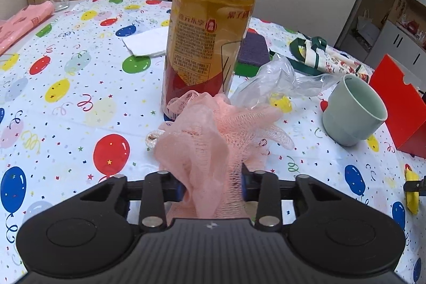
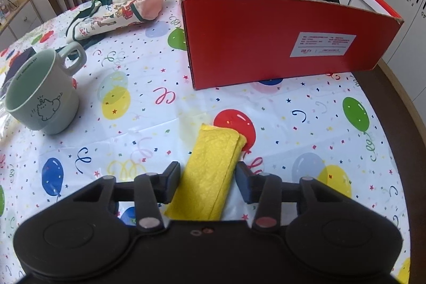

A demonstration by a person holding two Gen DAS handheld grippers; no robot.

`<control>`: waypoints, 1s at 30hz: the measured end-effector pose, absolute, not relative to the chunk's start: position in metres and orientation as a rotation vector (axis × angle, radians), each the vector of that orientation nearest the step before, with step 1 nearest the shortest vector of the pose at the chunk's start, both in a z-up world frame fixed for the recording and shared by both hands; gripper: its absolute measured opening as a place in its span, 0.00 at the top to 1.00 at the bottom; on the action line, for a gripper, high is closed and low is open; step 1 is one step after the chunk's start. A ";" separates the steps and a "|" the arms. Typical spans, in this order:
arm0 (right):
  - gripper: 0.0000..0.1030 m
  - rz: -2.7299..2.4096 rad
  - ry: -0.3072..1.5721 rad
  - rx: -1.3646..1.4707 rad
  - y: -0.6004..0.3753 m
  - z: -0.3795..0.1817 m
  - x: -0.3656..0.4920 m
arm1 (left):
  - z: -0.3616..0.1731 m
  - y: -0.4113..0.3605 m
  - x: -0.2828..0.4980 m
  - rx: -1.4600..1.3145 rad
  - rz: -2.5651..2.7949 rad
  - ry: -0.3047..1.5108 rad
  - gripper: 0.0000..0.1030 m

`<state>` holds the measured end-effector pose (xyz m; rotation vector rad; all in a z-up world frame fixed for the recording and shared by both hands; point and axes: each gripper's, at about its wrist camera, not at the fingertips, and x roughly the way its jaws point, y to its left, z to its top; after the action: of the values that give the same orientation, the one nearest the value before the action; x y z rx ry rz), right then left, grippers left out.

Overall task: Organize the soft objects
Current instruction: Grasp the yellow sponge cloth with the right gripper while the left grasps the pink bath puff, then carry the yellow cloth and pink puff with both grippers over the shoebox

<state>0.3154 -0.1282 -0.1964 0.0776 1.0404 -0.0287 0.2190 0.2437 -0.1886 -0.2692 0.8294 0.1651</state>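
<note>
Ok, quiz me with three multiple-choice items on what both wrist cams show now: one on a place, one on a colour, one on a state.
1. Where does the pink mesh sponge sit?
A. Between the left gripper's fingers, in front of the tea bottle
B. Inside the green mug
C. Inside the red box

2. What colour is the folded cloth between the right gripper's fingers?
A. Purple
B. Yellow
C. White

3. How does the green mug stand?
A. Upside down
B. On its side
C. Upright, mouth open, nothing seen inside

Answers: 1 A, the left wrist view shows the mesh bunched between the fingers with the bottle just behind. 2 B, the right wrist view shows a yellow cloth. 3 C, both views show its rim up and the interior bare.
</note>
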 end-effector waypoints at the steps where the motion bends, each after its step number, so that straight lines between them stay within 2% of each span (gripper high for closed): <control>1: 0.58 -0.025 1.039 0.080 -0.130 -0.196 0.314 | -0.187 0.243 0.217 -0.269 0.170 0.821 0.71; 7: 0.58 -0.004 1.020 0.094 -0.138 -0.192 0.304 | -0.177 0.238 0.204 -0.251 0.173 0.783 0.75; 15: 0.62 0.070 0.979 0.106 -0.148 -0.169 0.287 | -0.157 0.229 0.188 -0.261 0.161 0.754 0.75; 30: 0.63 0.220 0.880 0.116 -0.170 -0.121 0.262 | -0.105 0.182 0.165 -0.265 0.085 0.691 0.75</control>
<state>0.2622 -0.1696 -0.1210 0.1160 0.8795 0.2204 0.1651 0.1820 -0.1047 -0.2649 0.6912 0.0846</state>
